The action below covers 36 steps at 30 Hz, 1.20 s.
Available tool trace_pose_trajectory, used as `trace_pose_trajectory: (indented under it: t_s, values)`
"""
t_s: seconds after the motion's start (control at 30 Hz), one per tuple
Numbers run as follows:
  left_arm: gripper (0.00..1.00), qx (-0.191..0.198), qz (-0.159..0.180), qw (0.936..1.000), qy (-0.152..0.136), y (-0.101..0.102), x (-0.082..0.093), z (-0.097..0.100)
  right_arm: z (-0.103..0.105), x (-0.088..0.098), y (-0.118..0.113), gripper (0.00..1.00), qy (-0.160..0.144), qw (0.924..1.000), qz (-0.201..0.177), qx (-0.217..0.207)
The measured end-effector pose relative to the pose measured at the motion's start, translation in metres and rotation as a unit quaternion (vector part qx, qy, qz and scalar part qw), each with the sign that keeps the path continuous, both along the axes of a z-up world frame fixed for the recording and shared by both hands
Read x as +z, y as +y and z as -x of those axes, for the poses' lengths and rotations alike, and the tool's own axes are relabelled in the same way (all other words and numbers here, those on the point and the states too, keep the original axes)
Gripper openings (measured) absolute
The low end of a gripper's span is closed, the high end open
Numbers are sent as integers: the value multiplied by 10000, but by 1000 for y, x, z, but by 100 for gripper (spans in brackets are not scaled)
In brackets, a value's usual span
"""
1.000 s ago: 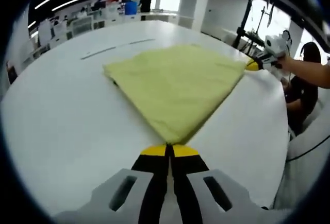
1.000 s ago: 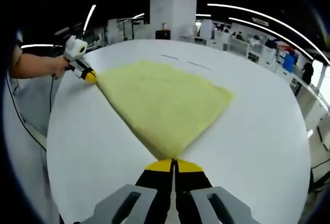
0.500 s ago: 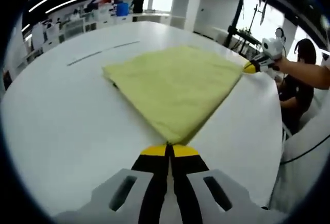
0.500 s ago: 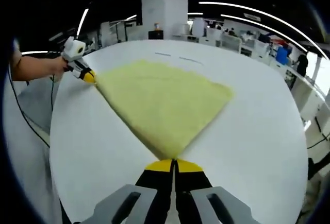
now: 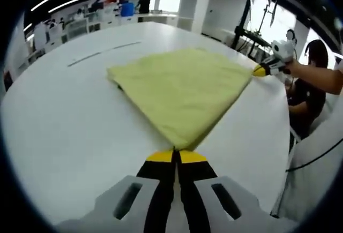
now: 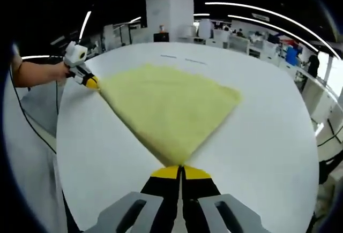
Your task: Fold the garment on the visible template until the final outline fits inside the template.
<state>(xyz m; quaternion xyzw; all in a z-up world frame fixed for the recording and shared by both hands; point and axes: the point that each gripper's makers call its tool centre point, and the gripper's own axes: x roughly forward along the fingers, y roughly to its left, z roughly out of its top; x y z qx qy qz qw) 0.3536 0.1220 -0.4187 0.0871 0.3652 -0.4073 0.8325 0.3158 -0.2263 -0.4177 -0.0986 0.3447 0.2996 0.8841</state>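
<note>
Two closed claws, left claw (image 5: 176, 155), right claw (image 6: 180, 171), each pinching a yellow garment (image 5: 182, 85) corner

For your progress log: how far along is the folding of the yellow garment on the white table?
Done: the yellow garment lies flat on the white table, apparently folded into a compact shape. In hand: the left hand-held gripper and the right hand-held gripper each pinch a corner, jaws closed. Left: the template is only faint dark lines beyond the cloth, so fit cannot be judged.
</note>
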Motion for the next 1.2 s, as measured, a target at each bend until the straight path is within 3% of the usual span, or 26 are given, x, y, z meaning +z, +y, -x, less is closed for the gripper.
trace_pose_trajectory:
  t_s: [0.57,0.9,1.2]
  values:
    - [0,275,-2,9996,119,1,-2,8,5,-1,2,0,48,10000,-14,68]
    - [0,455,173,9986,186,0,4,9,6,1,1,0,59,9999,-86,-20]
    - [8,697,514,9961,193,9,18,13,9,11,1,22,56,9997,-237,-79]
